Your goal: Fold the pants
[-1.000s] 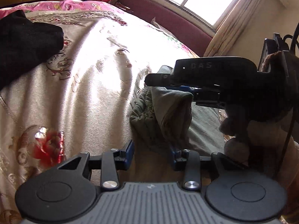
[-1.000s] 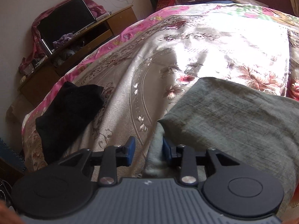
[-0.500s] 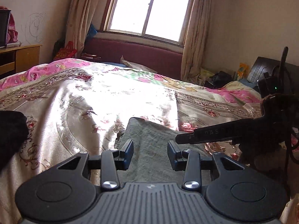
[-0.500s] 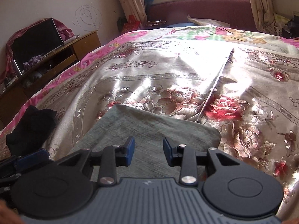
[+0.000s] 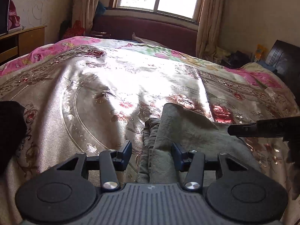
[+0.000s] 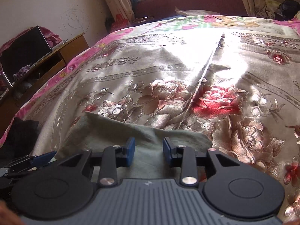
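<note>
- Black garment (image 5: pixel 10 131) at far left of the pants, lying apart on the bed (image 5: pixel 93 97).
- Left gripper (image 5: pixel 151 151): jaws opening, about half spread, gripping nothing; drawn back from the bunched left edge held a second ago.
- Pants (image 5: pixel 180 129) released, lying folded on the bedspread.
- Right gripper (image 6: pixel 149 149): jaws opening, empty, over the pants' right half; fold seemingly done.
</note>
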Available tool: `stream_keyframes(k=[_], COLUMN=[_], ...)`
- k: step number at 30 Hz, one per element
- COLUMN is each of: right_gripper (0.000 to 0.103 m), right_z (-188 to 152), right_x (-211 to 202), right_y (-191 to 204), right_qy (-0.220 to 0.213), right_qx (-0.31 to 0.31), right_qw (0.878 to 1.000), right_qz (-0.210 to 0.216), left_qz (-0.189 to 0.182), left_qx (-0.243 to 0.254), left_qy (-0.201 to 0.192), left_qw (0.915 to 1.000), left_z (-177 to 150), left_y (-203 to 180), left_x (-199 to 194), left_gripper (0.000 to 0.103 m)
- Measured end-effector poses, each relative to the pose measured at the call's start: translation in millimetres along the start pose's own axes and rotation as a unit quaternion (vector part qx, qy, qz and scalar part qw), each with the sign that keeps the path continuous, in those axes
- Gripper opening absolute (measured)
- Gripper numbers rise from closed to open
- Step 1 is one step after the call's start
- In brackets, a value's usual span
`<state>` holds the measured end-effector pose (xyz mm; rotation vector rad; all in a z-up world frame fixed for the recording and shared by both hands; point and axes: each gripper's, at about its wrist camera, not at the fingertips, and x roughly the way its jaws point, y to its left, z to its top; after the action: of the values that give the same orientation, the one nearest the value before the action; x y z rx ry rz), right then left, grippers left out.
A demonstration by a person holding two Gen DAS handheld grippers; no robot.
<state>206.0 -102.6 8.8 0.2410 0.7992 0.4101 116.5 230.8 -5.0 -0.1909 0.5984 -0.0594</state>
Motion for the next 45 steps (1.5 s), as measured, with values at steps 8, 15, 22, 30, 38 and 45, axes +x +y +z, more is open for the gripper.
stream_keyframes(k=[8,15,22,30,38,45], right_gripper=[0.061,0.061,0.063,0.017,0.014,0.032], right_z=[-41.8,-54.4,-55.0,-43.7,-66.1,-89.8], right_x=[-31.5,-20.4,9.3,-12.5,-107.8,-112.6], right_y=[-49.3,-49.8,-42.0,-37.2,-70.1,-91.2], right_qy=[0.049,0.066,0.073,0.049,0.057,0.059], right_qx=[0.119,0.158,0.167,0.157,0.159,0.172], right_qw=[0.991,0.977,0.971,0.975,0.980,0.980], right_qz=[0.049,0.125,0.154,0.150,0.102,0.084], left_qz=[-0.074,-0.098,-0.109,-0.119,-0.189,-0.163], left_qx=[0.005,0.025,0.034,0.023,0.011,0.057], left_qy=[0.073,0.094,0.107,0.105,0.120,0.141], left_qw=[0.9946,0.9905,0.9877,0.9870,0.9746,0.9748], left_z=[-0.3,2.6,2.9,2.3,-21.2,-34.2], left_y=[13.6,14.7,7.8,-6.9,-53.1,-78.0], left_x=[24.3,29.7,56.7,37.0,4.6,12.2], left_gripper=[0.063,0.068,0.081,0.046,0.041,0.076])
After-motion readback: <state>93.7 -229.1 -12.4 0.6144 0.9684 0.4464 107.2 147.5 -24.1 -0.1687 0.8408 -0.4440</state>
